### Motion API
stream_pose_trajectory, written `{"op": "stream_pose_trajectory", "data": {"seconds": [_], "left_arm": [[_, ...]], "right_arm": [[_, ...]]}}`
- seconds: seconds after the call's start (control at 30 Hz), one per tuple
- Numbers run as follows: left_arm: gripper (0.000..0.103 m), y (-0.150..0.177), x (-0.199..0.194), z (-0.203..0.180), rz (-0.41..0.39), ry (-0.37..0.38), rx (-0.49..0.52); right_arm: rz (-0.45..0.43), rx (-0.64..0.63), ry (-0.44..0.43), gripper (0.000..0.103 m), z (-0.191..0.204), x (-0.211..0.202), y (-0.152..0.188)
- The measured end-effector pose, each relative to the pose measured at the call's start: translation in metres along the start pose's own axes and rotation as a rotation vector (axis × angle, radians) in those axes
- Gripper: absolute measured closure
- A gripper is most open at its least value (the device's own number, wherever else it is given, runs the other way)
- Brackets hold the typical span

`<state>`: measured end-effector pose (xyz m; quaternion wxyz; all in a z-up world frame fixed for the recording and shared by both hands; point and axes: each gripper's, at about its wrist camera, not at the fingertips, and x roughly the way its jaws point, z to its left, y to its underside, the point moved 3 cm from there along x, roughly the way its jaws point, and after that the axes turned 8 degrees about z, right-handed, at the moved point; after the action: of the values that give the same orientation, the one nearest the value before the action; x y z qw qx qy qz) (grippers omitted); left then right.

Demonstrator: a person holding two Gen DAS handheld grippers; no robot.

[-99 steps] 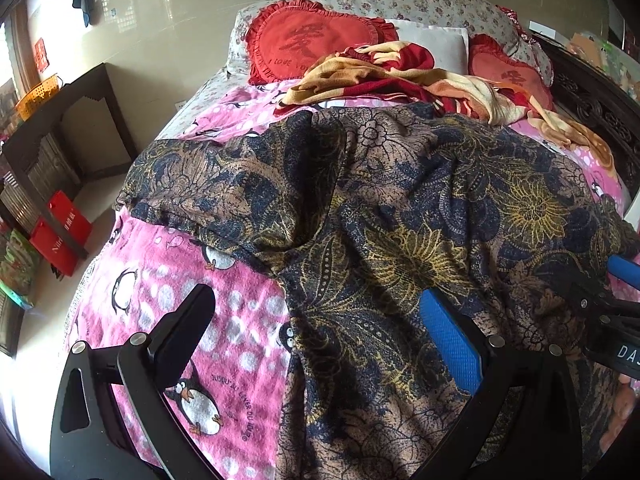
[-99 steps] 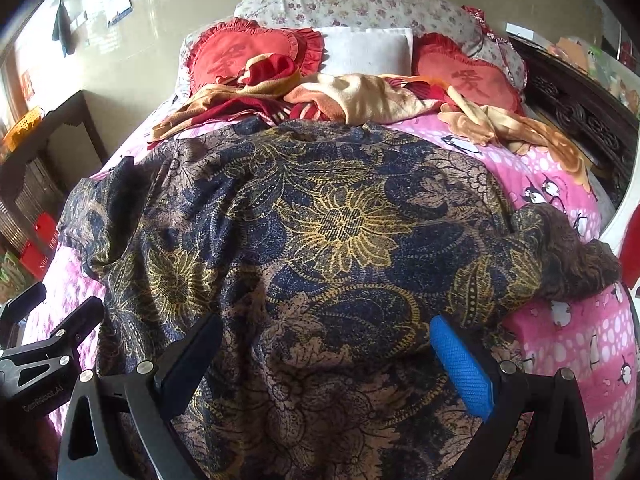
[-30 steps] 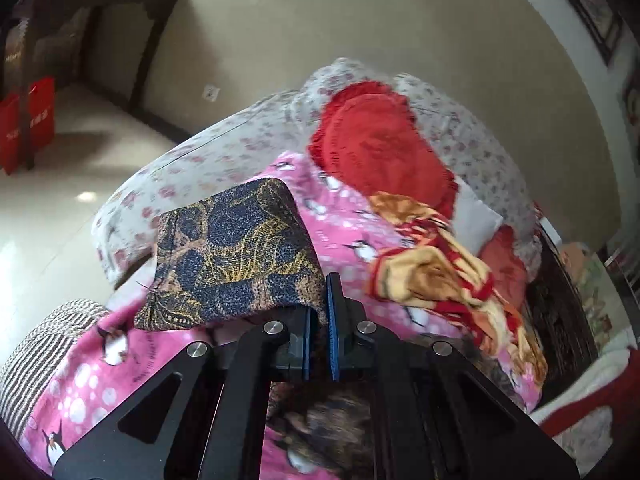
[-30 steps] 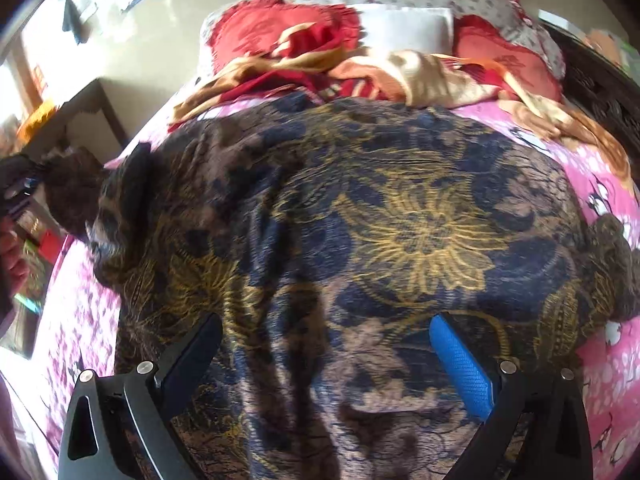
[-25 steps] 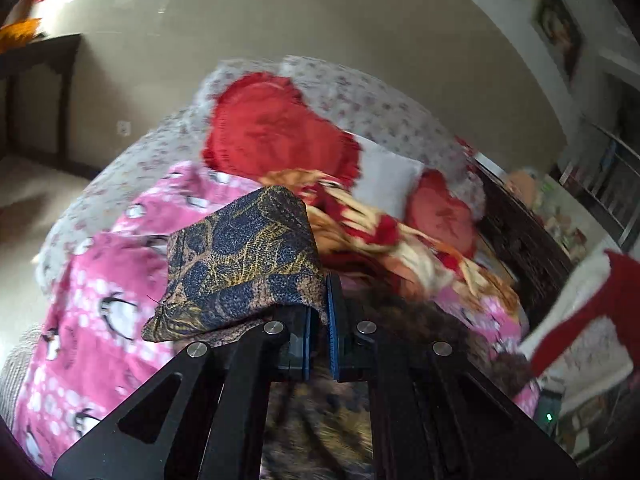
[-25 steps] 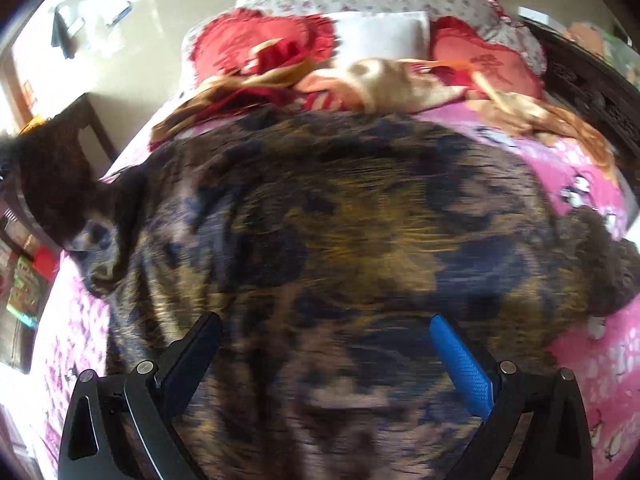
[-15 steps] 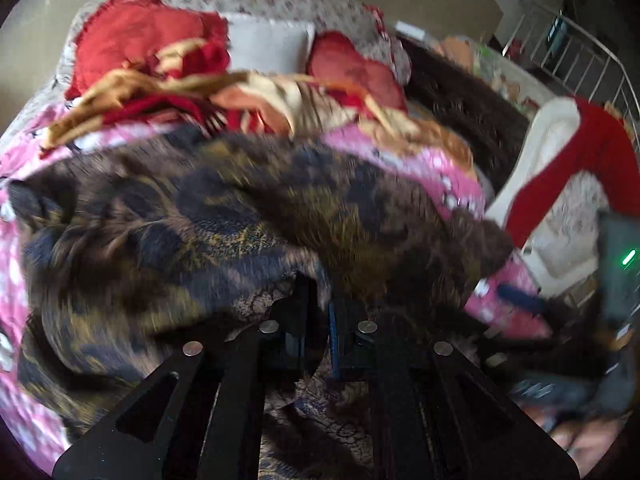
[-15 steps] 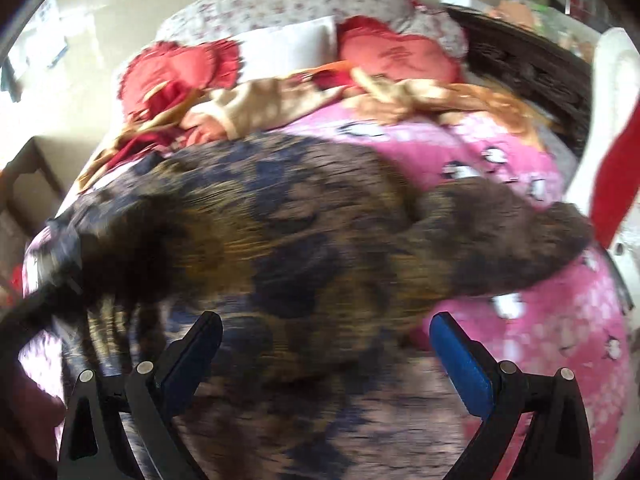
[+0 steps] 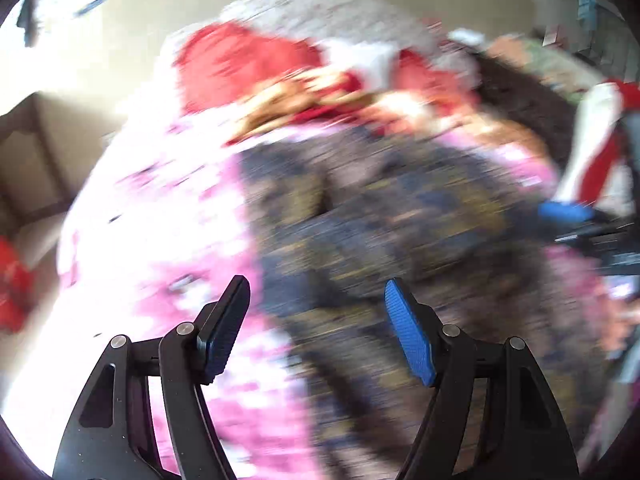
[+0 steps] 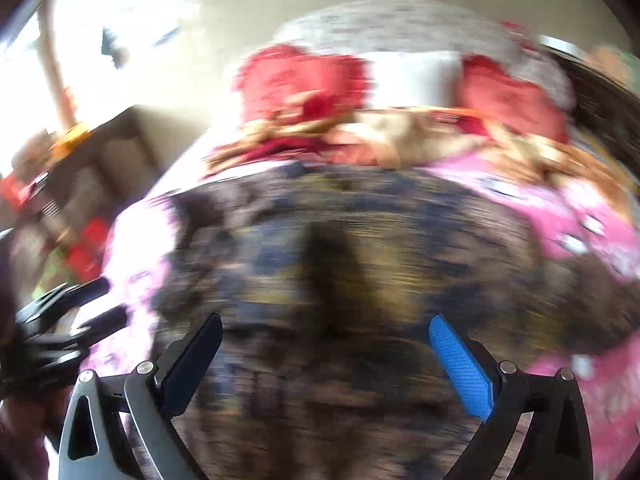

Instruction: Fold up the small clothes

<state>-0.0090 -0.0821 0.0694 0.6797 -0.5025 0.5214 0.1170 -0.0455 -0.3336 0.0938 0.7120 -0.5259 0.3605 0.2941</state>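
While both views blur, left hand-held gripper [image 9: 316,312] hovers jaws wide, empty, over dark floral garment [image 9: 400,232]. Right hand-held gripper [image 10: 326,344] likewise wide, empty. Pink blanket [image 9: 160,208] bare at garment's left edge.

Both views motion-blurred; pattern detail mostly lost. Garment [image 10: 360,280]: dark navy and brown ground with gold-ochre patches, figure unreadable. Blanket [image 9: 168,208]: bright pink with white spots. Cushions [image 10: 296,76]: red, one either side of a white pillow [image 10: 412,76]. Crumpled cloth [image 10: 384,136]: tan, orange and deep red. Long pillow [image 10: 400,24]: pale grey, small reddish flecks. Left gripper [image 9: 316,328] and right gripper [image 10: 324,360]: black frames, blue fingers [image 9: 408,340].
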Motion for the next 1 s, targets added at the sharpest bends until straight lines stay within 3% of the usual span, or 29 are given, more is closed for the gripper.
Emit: {"op": "stream_pose_trajectory", "data": {"seconds": [0.03,0.13,0.23,0.3,0.33,0.37,0.43,0.6,0.7,0.8,0.9,0.93,0.97,1.0], "left_arm": [[0.032,0.003,0.011,0.014,0.029,-0.036,-0.034],[0.032,0.007,0.029,0.034,0.062,-0.041,-0.118],[0.032,0.007,0.045,0.036,0.077,-0.04,-0.148],[0.032,0.007,0.053,0.033,0.09,-0.04,-0.146],[0.032,0.005,0.059,0.032,0.099,-0.039,-0.143],[0.032,0.005,0.062,0.032,0.108,-0.04,-0.138],[0.032,0.005,0.064,0.03,0.115,-0.047,-0.119],[0.032,0.002,0.06,0.034,0.107,-0.047,-0.116],[0.032,-0.005,0.056,0.031,0.083,-0.039,-0.127],[0.032,-0.01,0.058,0.022,0.08,-0.047,-0.112],[0.032,-0.01,0.063,0.017,0.089,-0.046,-0.116],[0.032,-0.01,0.065,0.015,0.097,-0.045,-0.118],[0.032,-0.009,0.068,0.014,0.108,-0.048,-0.117],[0.032,-0.008,0.072,0.012,0.123,-0.052,-0.116]], "right_arm": [[0.007,-0.031,-0.018,0.004,0.014,0.007,-0.004],[0.035,-0.117,-0.03,0.013,0.056,0.032,-0.019],[0.066,-0.139,-0.038,0.014,0.081,0.058,-0.032],[0.116,-0.146,-0.038,0.035,0.089,0.082,-0.039],[0.171,-0.155,-0.044,0.071,0.09,0.098,-0.04],[0.209,-0.155,-0.059,0.091,0.089,0.106,-0.037],[0.241,-0.094,-0.108,0.091,0.076,0.111,-0.036],[0.019,0.017,-0.11,0.096,0.018,0.041,-0.053],[-0.052,0.096,-0.077,0.096,-0.027,0.008,-0.06],[-0.079,0.152,0.029,0.096,-0.071,-0.011,-0.058],[-0.05,0.119,-0.031,0.092,-0.068,-0.01,-0.05],[-0.034,0.11,-0.074,0.083,-0.059,-0.006,-0.046],[-0.009,0.096,-0.132,0.062,-0.045,0.002,-0.042],[0.012,0.081,-0.18,0.051,-0.034,0.007,-0.04]]}}
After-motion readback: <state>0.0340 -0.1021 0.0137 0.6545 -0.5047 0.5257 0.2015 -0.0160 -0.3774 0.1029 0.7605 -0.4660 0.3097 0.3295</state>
